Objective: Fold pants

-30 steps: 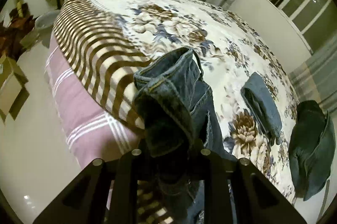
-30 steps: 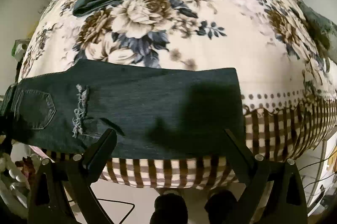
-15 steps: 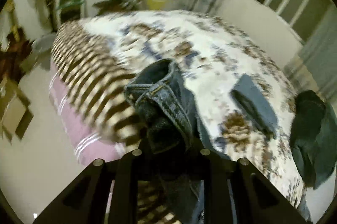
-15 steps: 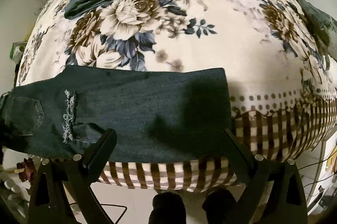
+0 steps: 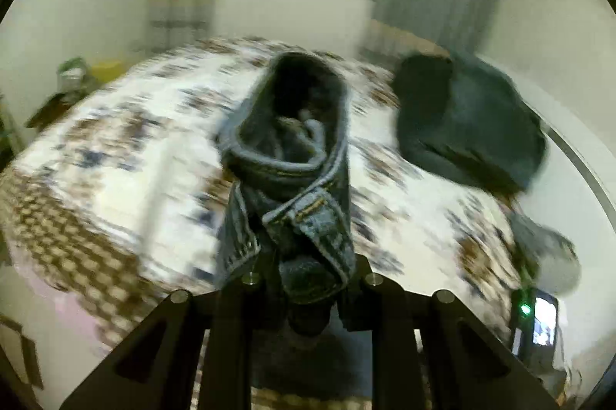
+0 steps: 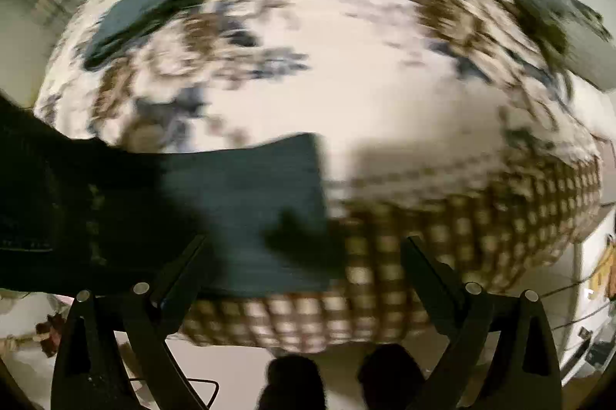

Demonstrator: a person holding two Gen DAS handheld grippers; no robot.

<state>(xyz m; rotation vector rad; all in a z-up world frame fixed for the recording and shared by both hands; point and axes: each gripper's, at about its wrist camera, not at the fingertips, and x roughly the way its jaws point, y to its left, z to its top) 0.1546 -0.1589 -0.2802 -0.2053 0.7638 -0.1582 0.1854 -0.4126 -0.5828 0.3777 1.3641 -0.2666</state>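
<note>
Bunching in L gripper (image 5: 308, 279) — jeans (image 5: 292, 179)

Left wrist view: close above bed (image 5: 115, 156), facing window wall. Right wrist view: from bed edge, looking across. Both share floral bedspread (image 6: 346, 71), jeans (image 6: 238, 202).

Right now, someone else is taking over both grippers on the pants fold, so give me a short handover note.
Left gripper: jaws shut on the jeans' waistband, lifted above the bed.
Right gripper: jaws open, empty, above the leg end.
Jeans: legs flat along the bed's near edge. Another folded pair lies further back.
Done: waistband picked up.
Left: lay it over the legs, finish the fold.
</note>
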